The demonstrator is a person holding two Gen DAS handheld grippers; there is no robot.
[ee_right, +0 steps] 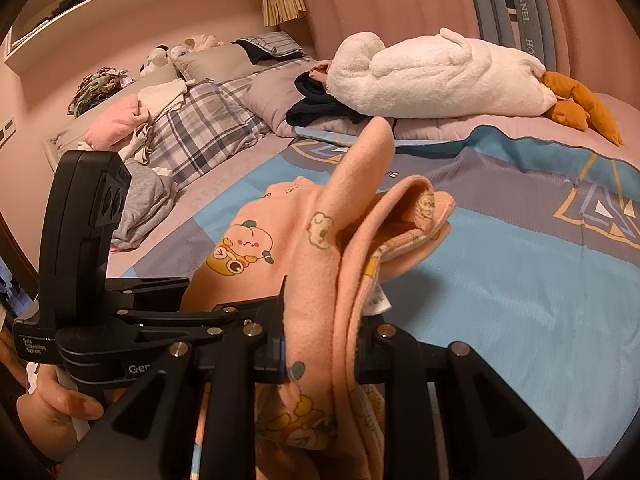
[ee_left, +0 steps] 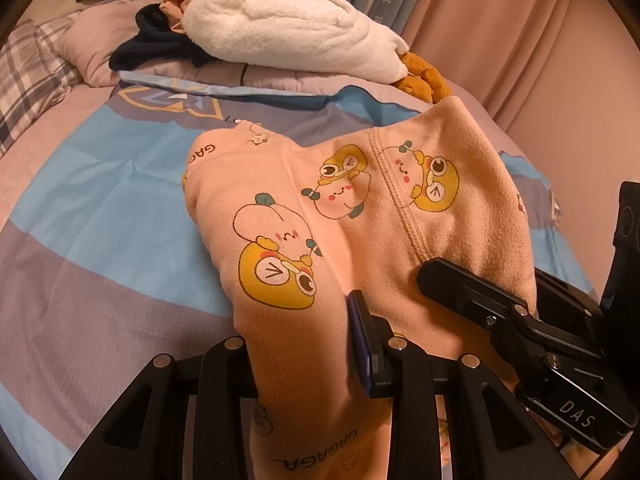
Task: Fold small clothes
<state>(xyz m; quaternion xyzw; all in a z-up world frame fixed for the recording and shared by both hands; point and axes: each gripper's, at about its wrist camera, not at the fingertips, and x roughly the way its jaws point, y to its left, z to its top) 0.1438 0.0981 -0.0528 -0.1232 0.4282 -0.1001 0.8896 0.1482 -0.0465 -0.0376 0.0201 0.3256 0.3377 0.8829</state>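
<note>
A pink garment (ee_left: 352, 216) printed with yellow cartoon ducks and peaches is held up over the blue and grey bedspread (ee_left: 100, 200), bunched into folds. The left gripper (ee_left: 320, 344) pinches one edge, angled down. The right gripper (ee_right: 320, 344) clamps another edge just beside it.

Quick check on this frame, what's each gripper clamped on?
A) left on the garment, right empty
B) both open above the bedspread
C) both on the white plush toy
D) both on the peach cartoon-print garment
D: the left gripper pinches the peach garment between its fingers, and the right gripper has a bunched fold of the same fabric in its jaws; the white plush toy lies untouched further back.
</note>
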